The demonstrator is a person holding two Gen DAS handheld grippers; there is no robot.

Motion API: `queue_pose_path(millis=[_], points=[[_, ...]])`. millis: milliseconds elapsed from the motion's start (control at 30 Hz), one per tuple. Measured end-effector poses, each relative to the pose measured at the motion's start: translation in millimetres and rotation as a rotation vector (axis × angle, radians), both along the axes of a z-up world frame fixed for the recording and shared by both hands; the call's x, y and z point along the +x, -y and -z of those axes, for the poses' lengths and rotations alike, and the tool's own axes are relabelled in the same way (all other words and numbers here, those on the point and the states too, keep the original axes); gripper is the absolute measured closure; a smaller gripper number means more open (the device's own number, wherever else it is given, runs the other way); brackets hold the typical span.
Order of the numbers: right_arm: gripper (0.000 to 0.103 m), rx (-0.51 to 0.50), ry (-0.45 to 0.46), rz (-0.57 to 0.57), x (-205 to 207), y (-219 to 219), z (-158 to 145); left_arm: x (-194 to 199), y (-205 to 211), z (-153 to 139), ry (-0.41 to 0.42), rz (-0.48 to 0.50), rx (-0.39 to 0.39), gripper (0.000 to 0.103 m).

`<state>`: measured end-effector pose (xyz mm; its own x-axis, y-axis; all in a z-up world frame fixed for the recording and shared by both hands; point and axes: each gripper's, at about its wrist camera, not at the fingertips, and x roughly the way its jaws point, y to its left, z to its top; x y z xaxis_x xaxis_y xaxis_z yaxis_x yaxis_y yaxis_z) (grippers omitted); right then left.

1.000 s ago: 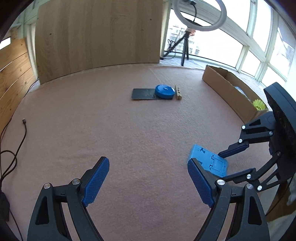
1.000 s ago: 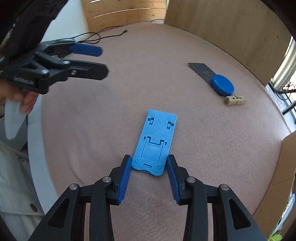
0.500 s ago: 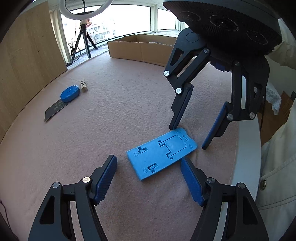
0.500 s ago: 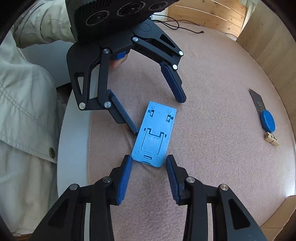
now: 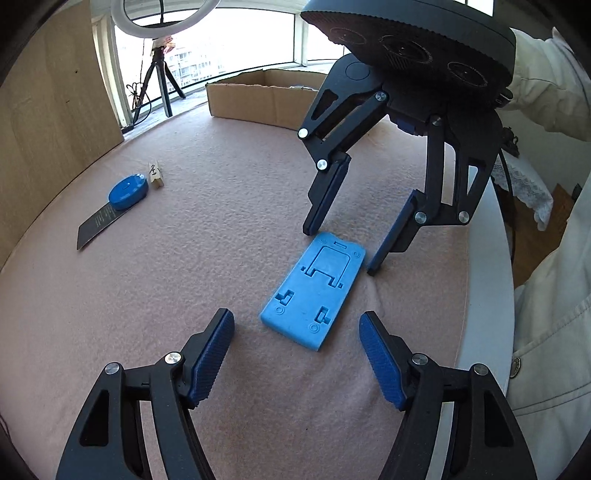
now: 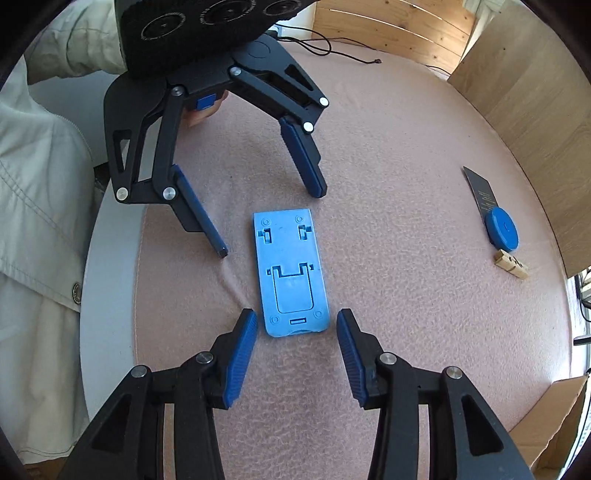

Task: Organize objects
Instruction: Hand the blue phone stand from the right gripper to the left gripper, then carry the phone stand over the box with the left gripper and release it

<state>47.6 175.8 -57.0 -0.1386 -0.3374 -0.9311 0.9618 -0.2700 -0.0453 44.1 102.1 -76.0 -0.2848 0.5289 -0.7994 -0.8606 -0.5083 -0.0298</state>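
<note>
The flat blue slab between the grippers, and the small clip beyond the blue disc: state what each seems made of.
Flat blue slab with cut-out hinged tabs: apparently moulded plastic, matte; uniform colour, crisp recesses and rounded corners suggest it. Small pale clip: seemingly unfinished wood, judging by its tan tone and clothespin shape; too small to see grain.

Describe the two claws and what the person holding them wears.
Both claws, left and right, look alike: black plastic linkage arms with silver rivets, ending in blue ribbed pads. Each carries a round black textured camera housing with three lenses. The sleeves are a pale beige jacket with buttons.
</note>
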Motion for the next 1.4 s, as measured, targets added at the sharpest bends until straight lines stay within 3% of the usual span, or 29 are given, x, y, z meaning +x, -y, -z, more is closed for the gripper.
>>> queue_pose_path(millis=[67,133,167,233,433,700,1033,1400], points=[[0.063,-0.004,0.051,-0.005,-7.8,0.3,0.7,-6.3,-5.4,1.4,0.004,0.014,0.006,0.033],[0.065,-0.002,0.079,-0.011,-17.5,-2.4,-0.3,-11.1,-9.3,1.3,0.011,0.020,0.012,0.041],[0.067,-0.003,0.095,-0.004,-21.4,-3.1,-0.7,-13.8,-10.8,0.8,0.017,0.022,0.017,0.051],[0.070,-0.006,0.111,0.004,-27.1,-4.9,-1.4,-13.8,-11.6,0.6,0.023,0.024,0.022,0.052],[0.070,-0.001,0.068,-0.019,-24.4,-5.5,-9.7,-12.3,-11.9,-7.5,0.024,0.034,0.034,0.054],[0.070,-0.009,-0.051,-0.027,-21.4,-31.9,-63.1,-19.8,-36.9,-64.9,-0.082,0.035,0.029,0.054],[0.070,0.039,-0.167,0.040,-10.2,-109.6,-108.4,-61.0,-132.2,-109.0,-0.181,0.127,0.006,0.055],[0.070,0.050,-0.205,0.170,-20.8,-226.7,-106.5,-106.6,-280.3,-113.0,-0.201,0.215,-0.024,0.054]])
